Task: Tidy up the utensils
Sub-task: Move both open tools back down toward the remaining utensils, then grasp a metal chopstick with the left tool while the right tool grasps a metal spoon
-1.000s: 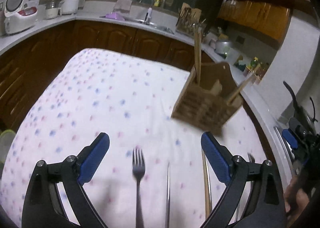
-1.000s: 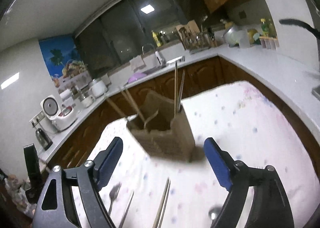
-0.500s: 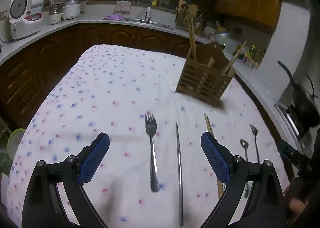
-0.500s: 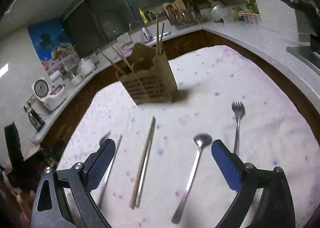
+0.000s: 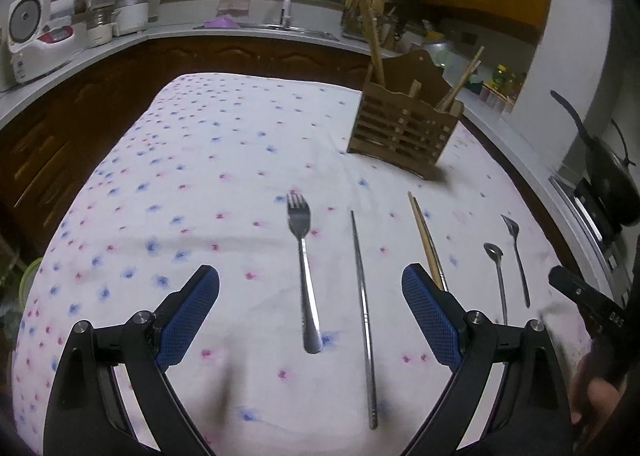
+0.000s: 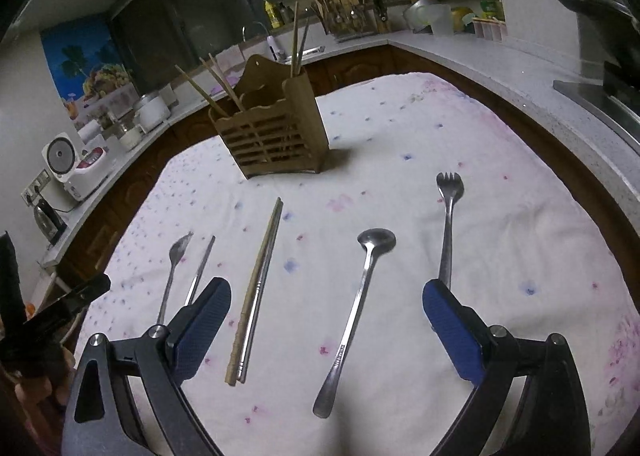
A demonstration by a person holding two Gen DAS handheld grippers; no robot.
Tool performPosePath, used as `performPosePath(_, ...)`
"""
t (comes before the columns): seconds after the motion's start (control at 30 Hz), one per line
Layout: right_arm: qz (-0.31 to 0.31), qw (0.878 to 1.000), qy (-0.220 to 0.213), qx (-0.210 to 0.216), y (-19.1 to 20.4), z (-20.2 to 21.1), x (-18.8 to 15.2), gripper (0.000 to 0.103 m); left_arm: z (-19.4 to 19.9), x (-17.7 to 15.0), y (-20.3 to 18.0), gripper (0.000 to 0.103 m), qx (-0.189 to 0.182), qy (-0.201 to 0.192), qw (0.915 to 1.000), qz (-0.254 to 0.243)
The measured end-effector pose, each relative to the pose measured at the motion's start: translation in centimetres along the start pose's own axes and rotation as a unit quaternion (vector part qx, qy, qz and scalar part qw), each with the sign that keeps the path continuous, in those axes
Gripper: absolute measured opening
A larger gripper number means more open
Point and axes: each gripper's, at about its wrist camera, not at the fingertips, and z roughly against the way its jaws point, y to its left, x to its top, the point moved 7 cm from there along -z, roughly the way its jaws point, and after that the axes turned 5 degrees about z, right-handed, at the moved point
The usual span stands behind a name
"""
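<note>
Both our grippers wide open, nothing grabbed yet

We'd guess the fork [image 5: 303, 252] and spoon [image 6: 356, 304] are light, stiff, slippery steel lying flat on the cloth [image 5: 192, 160], so we'd pinch mid-handle; left gripper [image 5: 310, 320], right gripper [image 6: 326, 330].

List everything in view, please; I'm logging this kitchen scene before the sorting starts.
wooden utensil holder: 1, brown, far side of tablecloth, chopsticks standing in it
large fork: 1, silver, flat on cloth between the left gripper's fingers
metal chopstick: 1, silver, alone, right of large fork
chopstick pair: 1 wooden and 1 silver, side by side mid-cloth
spoon: 1, silver, between the right gripper's fingers
small fork: 1, silver, right of spoon
tablecloth: 1, white with pink and blue spots
rice cooker: 1, white, left counter
left gripper: blue pads, open, empty
right gripper: blue pads, open, empty
</note>
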Motion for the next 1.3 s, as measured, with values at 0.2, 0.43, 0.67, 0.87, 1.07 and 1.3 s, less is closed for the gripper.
performPosePath(0.2,0.004,1.000,0.010,-0.002,-0.2,-0.6,-0.1,0.093,-1.2,-0.1,-1.7,0.091,-0.006,0.017,0.9993,-0.032)
performPosePath(0.43,-0.009,0.999,0.042,-0.002,-1.1,-2.7,-0.6,0.075,-3.8,-0.3,-3.1,0.074,-0.017,0.058,0.9966,-0.057)
performPosePath(0.67,-0.009,0.997,0.073,-0.013,-1.8,-5.1,-0.3,0.070,-6.9,-0.1,-3.8,0.064,-0.027,0.101,0.9926,-0.062)
performPosePath(0.87,-0.008,0.994,0.110,-0.027,-2.7,-7.8,0.0,0.057,-10.6,0.2,-4.8,0.044,-0.007,0.142,0.9857,-0.090)
performPosePath(1.07,-0.001,0.992,0.126,-0.030,-2.8,-9.3,0.2,0.052,-13.9,0.9,-5.4,0.034,0.005,0.174,0.9784,-0.111)
performPosePath(1.3,0.018,0.991,0.129,-0.042,-2.9,-10.3,0.9,0.039,-15.2,1.3,-6.6,0.019,0.005,0.176,0.9731,-0.149)
